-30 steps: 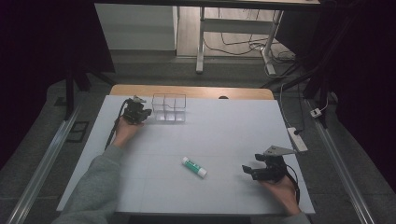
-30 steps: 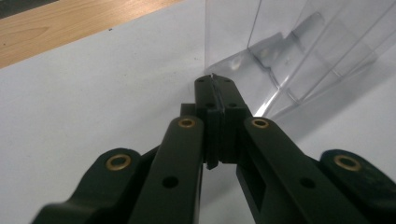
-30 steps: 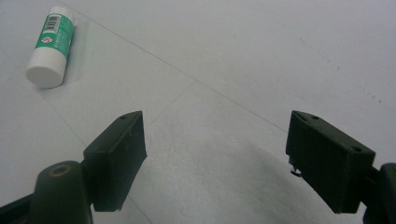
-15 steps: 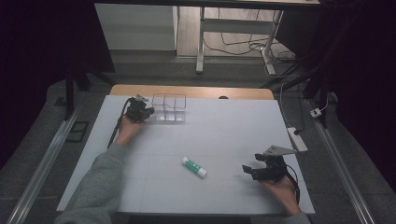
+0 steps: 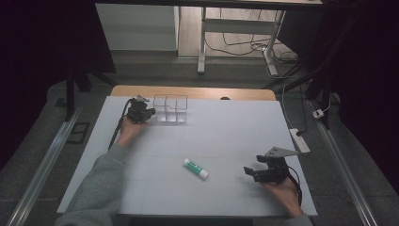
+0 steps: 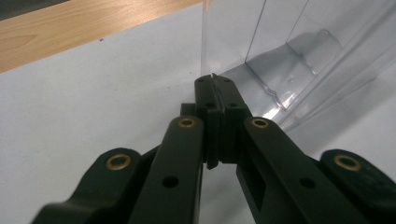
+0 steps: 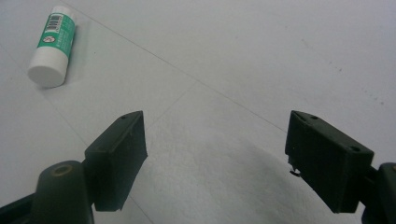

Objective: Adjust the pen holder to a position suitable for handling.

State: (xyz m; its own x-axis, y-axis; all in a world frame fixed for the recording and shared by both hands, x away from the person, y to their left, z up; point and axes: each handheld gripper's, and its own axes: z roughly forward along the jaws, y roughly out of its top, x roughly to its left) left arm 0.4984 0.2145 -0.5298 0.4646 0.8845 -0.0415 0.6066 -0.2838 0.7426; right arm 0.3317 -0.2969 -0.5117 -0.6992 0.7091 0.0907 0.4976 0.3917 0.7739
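Fingers of the left gripper point(image 6: 214, 88) pinch the thin wall of the clear plastic box point(image 6: 299, 51), which looks light, stiff and slippery. Right gripper point(image 7: 215, 154) rests open on the tabletop point(image 5: 226, 136), the glue stick point(image 7: 52, 44) lying ahead to its left.

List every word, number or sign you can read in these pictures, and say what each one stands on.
No text can be quoted.
Glue stick: green label with a barcode, a small round sign and white print, all too small and blurred to read.
Clear plastic box: no lettering seen.
Left gripper and right gripper: no markings seen.
White table: no print seen.
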